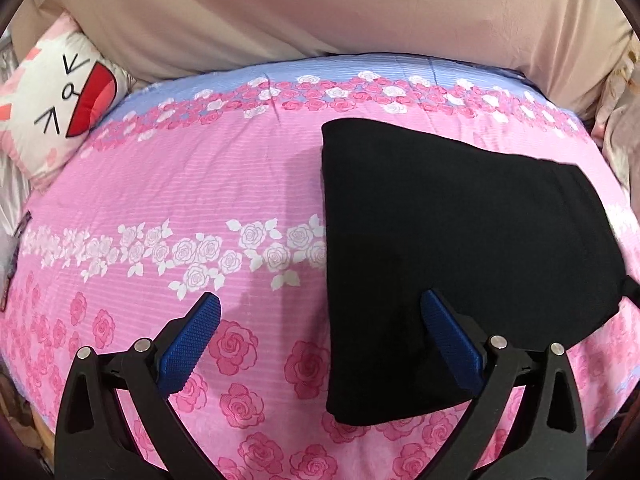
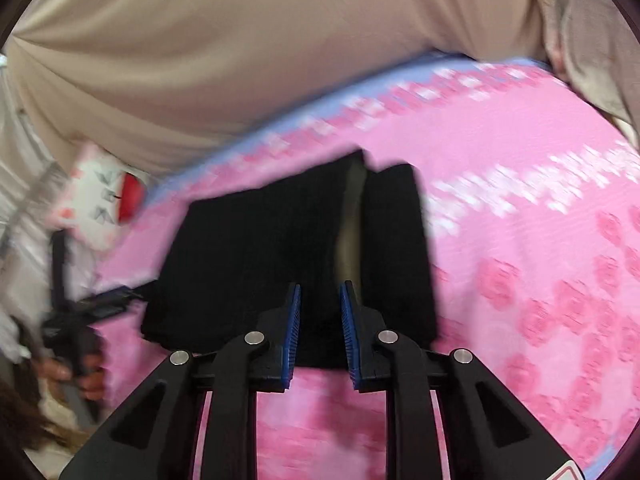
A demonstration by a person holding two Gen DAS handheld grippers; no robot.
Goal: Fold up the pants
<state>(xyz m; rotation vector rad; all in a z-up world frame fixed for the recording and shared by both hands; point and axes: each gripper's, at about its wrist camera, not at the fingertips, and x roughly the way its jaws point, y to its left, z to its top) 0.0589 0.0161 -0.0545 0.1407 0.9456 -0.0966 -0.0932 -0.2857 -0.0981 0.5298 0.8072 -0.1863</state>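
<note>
Pink rose bedspread (image 1: pixel 168 184) carries black folded pants (image 1: pixel 460 232), long axis twelve to six. Left gripper (image 1: pixel 320 312) gapes empty, pants at two o'clock; right gripper (image 2: pixel 320 300), nearer, narrowly parted, grips nothing

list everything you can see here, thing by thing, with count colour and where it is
pants: one, black, folded into a compact stack, lying on the bedspread toward its right side in the left wrist view
bedspread: one, pink with rose print and a blue band at the far edge, covering the bed
cartoon pillow: one, white and pink with a red mouth, at the far left corner of the bed
beige cloth: one, beige, bulky, along the far edge of the bed
left tongs: one pair, black with blue pads, open wide, nothing between them, near edge of the pants behind the right pad
right tongs: one pair, black with blue pads, narrow gap, nothing gripped, above the pants
hand: one, holding the left tongs, left edge of the right wrist view
</note>
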